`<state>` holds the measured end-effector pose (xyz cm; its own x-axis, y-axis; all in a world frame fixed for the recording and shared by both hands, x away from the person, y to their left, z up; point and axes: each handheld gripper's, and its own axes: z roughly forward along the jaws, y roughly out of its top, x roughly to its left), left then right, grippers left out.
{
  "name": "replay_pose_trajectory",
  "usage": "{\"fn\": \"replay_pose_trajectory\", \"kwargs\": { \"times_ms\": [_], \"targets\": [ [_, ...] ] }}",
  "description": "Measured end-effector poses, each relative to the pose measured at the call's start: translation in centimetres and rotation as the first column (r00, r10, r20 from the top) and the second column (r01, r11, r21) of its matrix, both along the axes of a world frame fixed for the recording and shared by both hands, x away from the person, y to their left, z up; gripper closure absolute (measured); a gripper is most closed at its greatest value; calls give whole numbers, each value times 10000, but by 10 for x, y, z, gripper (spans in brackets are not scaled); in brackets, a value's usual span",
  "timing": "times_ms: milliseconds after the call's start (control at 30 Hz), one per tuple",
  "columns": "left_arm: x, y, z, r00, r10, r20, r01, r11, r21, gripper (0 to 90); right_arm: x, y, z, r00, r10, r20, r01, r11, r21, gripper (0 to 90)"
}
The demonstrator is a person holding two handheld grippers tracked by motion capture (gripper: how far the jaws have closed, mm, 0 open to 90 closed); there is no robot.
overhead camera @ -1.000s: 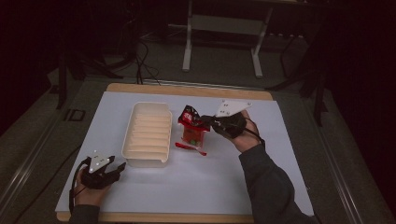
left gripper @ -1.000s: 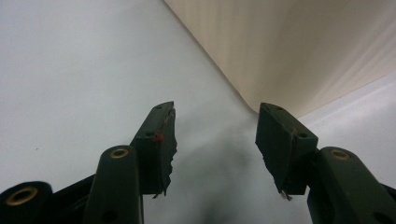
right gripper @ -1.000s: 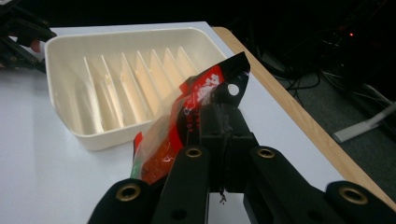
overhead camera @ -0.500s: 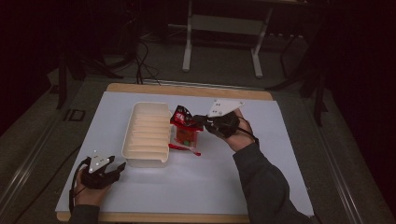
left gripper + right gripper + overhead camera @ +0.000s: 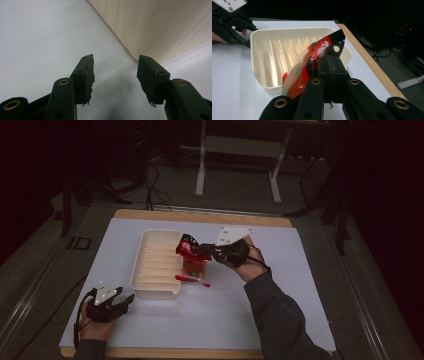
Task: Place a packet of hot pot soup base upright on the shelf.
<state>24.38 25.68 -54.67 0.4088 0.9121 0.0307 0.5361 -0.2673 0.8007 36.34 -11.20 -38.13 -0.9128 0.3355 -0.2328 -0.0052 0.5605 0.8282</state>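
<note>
High view: right claw (image 5: 204, 251) pinches the red snack bag (image 5: 191, 261) by its top, dangling it at the white tray (image 5: 156, 262)'s right wall, likely to drop in. Left gripper view: left claw (image 5: 115, 75) spread, idle over the bench (image 5: 37, 37). Right gripper view: the bag hangs beside the tray's rim.

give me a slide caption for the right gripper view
Right gripper shut on a red snack packet, held beside the ribbed white tray.
</note>
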Motion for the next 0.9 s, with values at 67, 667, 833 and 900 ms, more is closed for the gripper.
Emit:
{"fn": "replay_pose_trajectory", "kwargs": {
  "times_ms": [67,667,833,900],
  "targets": [
    [0,0,0,10000,0,1,0,10000,-2,476,0,3,0,10000,29,3,-29,10000,-22,897],
    [0,1,0,10000,-12,22,12,10000,8,476,2,23,-4,9996,270,100,-268,9993,-247,897],
    [0,1,0,10000,-35,41,35,10000,-23,476,2,30,-4,9994,331,85,-328,9992,-248,896],
    [-1,1,0,10000,-26,49,27,10000,-26,476,3,32,-4,9994,339,91,-337,9992,-223,897]
  ]
}}
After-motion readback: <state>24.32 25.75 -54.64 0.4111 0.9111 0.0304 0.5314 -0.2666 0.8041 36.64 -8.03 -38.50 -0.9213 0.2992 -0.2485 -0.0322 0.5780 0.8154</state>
